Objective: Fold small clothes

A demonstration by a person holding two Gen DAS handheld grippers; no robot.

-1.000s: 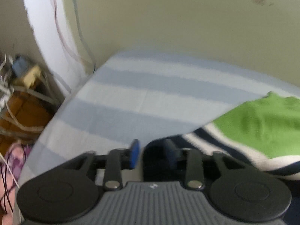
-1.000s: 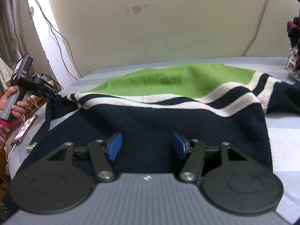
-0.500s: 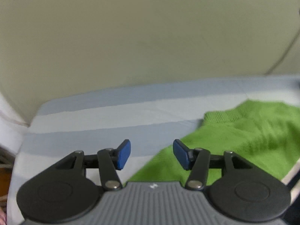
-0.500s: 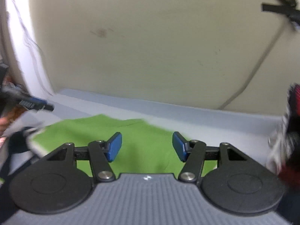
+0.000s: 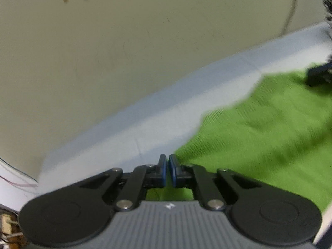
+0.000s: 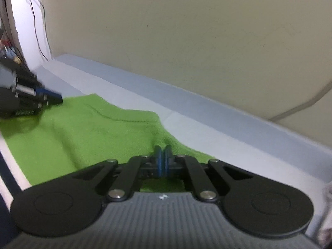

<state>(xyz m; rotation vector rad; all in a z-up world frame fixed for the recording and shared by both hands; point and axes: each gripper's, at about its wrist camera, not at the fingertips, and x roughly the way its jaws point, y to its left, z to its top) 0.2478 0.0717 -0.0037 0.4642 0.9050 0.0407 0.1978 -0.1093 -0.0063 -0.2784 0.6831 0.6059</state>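
Observation:
A knitted sweater with a green top part (image 5: 259,132) lies flat on a bed with a pale blue striped sheet (image 5: 128,132). It also shows in the right wrist view (image 6: 83,132), with white and navy bands at the left edge. My left gripper (image 5: 167,167) is shut at the sweater's far left edge, with green knit under its jaws. My right gripper (image 6: 162,157) is shut on the sweater's far right edge. Each gripper shows in the other's view: the right one (image 5: 317,75), the left one (image 6: 25,99).
A beige wall (image 5: 124,41) runs close behind the bed's far edge. A cable (image 6: 300,105) runs along the wall at the right. White trim with thin wires (image 6: 35,31) stands at the left. A dark patterned cloth (image 5: 327,2) shows at the far right.
Both grippers moved from the sweater's near navy part to its far green edge. Both were open and have closed there.

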